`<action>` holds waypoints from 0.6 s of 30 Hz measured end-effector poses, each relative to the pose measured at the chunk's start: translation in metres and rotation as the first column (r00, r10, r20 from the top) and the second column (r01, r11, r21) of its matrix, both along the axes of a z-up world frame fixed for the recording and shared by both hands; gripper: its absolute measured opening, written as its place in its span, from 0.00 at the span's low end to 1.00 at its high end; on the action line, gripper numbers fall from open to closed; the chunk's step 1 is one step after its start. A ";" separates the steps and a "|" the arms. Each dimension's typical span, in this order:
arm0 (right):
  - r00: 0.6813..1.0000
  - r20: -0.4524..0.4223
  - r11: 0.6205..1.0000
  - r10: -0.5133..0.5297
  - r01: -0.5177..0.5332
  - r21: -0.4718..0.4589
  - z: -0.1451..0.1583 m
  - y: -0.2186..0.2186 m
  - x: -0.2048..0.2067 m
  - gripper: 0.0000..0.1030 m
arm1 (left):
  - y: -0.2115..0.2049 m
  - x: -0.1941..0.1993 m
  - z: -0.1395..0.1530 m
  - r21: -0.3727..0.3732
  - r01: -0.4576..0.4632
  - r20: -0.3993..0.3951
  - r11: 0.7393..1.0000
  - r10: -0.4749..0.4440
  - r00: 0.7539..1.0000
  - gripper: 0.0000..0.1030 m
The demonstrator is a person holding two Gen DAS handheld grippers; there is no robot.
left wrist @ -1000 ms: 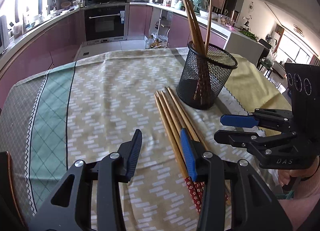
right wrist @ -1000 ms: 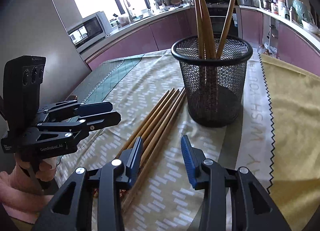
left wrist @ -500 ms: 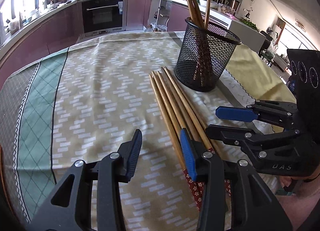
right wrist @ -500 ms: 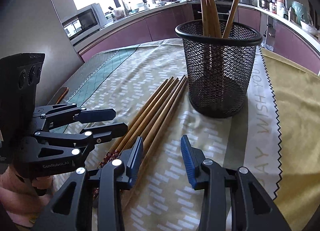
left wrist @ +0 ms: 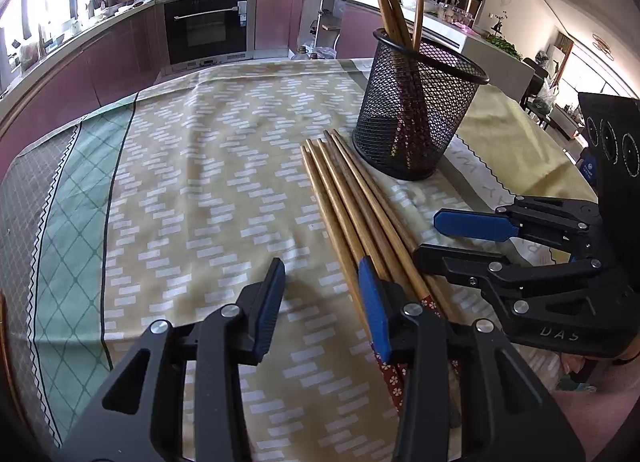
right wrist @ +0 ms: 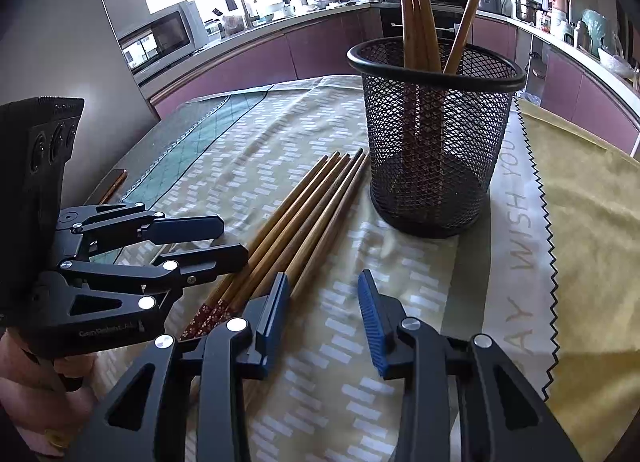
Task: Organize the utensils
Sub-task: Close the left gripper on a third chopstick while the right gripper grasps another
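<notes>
A bundle of long brown wooden chopsticks with red flower-patterned handle ends [left wrist: 360, 206] lay side by side on the beige patterned tablecloth [left wrist: 208, 182], running from the lower centre of the left wrist frame up toward the upper right. Their narrow tips stopped just beside the base of a black wire-mesh cylindrical holder [left wrist: 416, 110], which stood upright in the upper right of that frame. Three more wooden chopsticks [right wrist: 420, 10] stood inside the holder, leaning against its rim.

The left gripper [left wrist: 322, 302], black with blue pads, occupied the bottom of its own frame. Its jaws stood apart with only cloth between them; nothing was grasped. Its right-hand finger lay over the handle end of the bundle; contact could not be determined.

The right gripper [right wrist: 322, 310], of the same make, sat at the bottom of its own frame, jaws likewise parted and empty. Its left-hand finger sat in front of the chopsticks; contact there could not be determined either. In the left wrist view this gripper appeared at the right edge, its fingers pointing toward the bundle.

A yellow cloth [right wrist: 592, 198] covered the table to the right of the holder.
</notes>
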State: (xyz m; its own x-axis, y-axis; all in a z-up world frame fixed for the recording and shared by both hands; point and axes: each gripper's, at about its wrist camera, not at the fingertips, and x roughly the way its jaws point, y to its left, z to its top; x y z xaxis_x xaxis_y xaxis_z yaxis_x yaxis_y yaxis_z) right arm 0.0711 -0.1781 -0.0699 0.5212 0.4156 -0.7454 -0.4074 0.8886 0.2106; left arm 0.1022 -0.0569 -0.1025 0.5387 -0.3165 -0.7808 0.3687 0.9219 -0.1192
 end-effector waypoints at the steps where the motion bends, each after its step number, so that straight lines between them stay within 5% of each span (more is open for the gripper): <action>1: 1.000 0.001 1.000 0.001 -0.001 -0.004 0.000 0.000 0.000 0.33 | 0.000 0.000 0.000 0.001 0.001 0.001 1.000 -0.001 1.000 0.36; 18: 1.000 -0.001 0.999 -0.001 0.001 -0.039 -0.001 0.014 0.009 0.25 | -0.003 0.004 -0.002 0.023 0.003 -0.003 1.000 -0.003 1.000 0.32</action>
